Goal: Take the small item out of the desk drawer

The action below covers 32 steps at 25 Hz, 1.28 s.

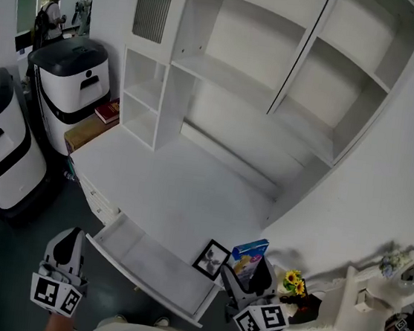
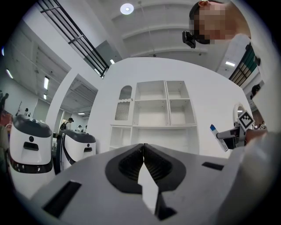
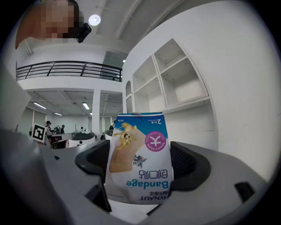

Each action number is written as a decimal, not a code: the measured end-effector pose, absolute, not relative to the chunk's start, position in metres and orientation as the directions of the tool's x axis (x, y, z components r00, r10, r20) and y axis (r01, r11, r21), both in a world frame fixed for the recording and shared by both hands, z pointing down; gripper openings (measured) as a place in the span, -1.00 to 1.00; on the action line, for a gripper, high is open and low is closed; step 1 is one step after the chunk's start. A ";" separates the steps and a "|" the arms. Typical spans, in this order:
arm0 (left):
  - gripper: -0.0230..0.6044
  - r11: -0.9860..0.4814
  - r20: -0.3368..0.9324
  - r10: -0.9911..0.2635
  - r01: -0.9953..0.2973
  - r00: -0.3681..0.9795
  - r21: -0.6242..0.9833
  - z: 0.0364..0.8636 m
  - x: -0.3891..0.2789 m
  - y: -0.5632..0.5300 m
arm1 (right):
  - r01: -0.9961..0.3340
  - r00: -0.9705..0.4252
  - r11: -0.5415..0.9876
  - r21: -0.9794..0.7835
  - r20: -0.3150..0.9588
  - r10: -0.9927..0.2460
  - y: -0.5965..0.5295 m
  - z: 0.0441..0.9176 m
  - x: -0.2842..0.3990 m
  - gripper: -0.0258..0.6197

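Clearly the right gripper [image 1: 251, 279] is clamped on the bandage packet [image 1: 249, 252], upright at lower right of the head view, out of and just right of the open drawer [image 1: 151, 265], which looks bare. To finish well, I'd grip the thin packet firmly and set it down flat. At lower left, the left gripper [image 1: 71, 236] has its jaws pressed together on nothing. Count: one packet, one open drawer, one picture frame [image 1: 212, 257], one sunflower pot [image 1: 294, 282], two grippers.

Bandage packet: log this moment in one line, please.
right gripper: shut on bandage packet | left gripper: shut, empty | drawer: open
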<state>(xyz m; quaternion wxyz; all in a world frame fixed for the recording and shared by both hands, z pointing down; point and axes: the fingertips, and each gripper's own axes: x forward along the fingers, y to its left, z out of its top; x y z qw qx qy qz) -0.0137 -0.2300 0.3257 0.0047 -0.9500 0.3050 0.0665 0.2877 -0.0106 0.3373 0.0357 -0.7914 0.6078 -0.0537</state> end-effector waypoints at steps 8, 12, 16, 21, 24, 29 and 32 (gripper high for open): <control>-0.87 -0.808 -0.105 -0.589 -0.587 0.801 0.053 0.334 -0.017 -0.239 | -0.945 0.207 -0.217 -0.244 0.066 -0.976 -0.021 0.352 0.272 0.44; -0.87 -0.812 -0.101 -0.584 -0.582 0.806 0.052 0.332 -0.018 -0.242 | -0.950 0.190 -0.199 -0.239 0.061 -0.980 -0.029 0.348 0.263 0.44; -0.87 -0.816 -0.098 -0.577 -0.576 0.811 0.048 0.331 -0.019 -0.245 | -0.956 0.184 -0.192 -0.223 0.056 -0.981 -0.034 0.342 0.259 0.44; -0.87 -0.823 -0.092 -0.568 -0.565 0.818 0.055 0.335 -0.018 -0.246 | -0.955 0.181 -0.192 -0.226 0.067 -0.981 -0.036 0.347 0.254 0.44; -0.88 -0.827 -0.086 -0.562 -0.559 0.823 0.057 0.338 -0.017 -0.245 | -0.956 0.182 -0.194 -0.218 0.075 -0.980 -0.038 0.348 0.251 0.44; -0.87 -0.830 -0.082 -0.558 -0.556 0.826 0.056 0.341 -0.017 -0.245 | -0.960 0.174 -0.185 -0.213 0.066 -0.982 -0.041 0.348 0.247 0.44; -0.87 -0.825 -0.082 -0.565 -0.562 0.821 0.055 0.342 -0.019 -0.246 | -0.960 0.176 -0.184 -0.210 0.058 -0.983 -0.042 0.349 0.247 0.44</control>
